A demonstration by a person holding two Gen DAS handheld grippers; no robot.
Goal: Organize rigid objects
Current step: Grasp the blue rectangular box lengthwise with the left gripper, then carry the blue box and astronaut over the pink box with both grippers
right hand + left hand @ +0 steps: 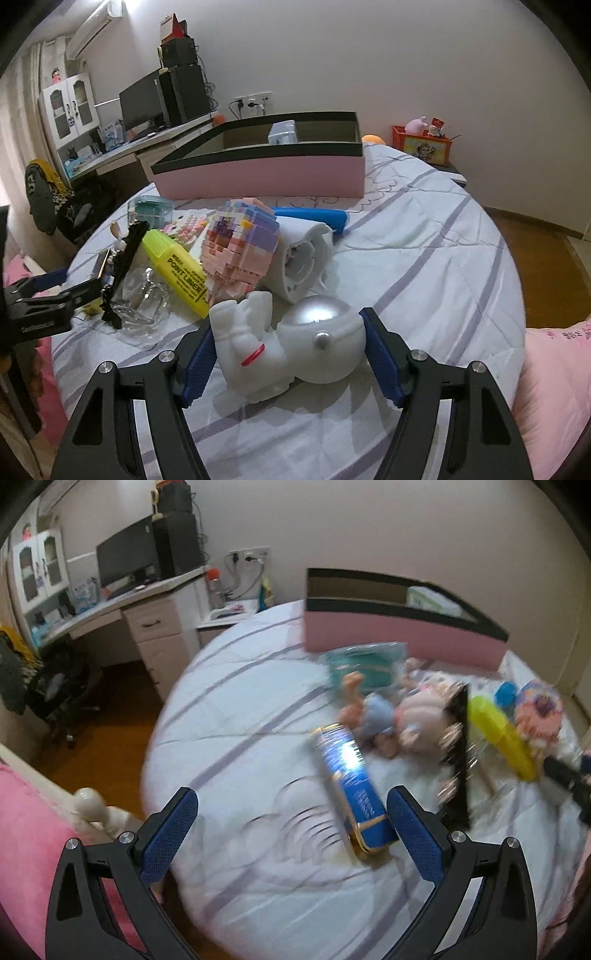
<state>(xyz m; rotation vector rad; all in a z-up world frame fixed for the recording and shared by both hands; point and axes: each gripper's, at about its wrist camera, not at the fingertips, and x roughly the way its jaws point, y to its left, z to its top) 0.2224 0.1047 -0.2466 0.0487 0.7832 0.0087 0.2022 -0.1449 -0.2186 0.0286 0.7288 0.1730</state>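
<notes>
Motion blur smears the blue tin (351, 786) and the toys (417, 709) behind it.

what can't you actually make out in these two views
- Left wrist view: motion blur smears the blue box; its label is unreadable, and so are the plush toys behind it.
- Right wrist view: the pink box front wall hides most of its inside; only a small pale box shows.
- Right wrist view: the right gripper flanks the white astronaut figure; whether the far pad touches is unclear.
- Left gripper: wide open, nothing between.
</notes>
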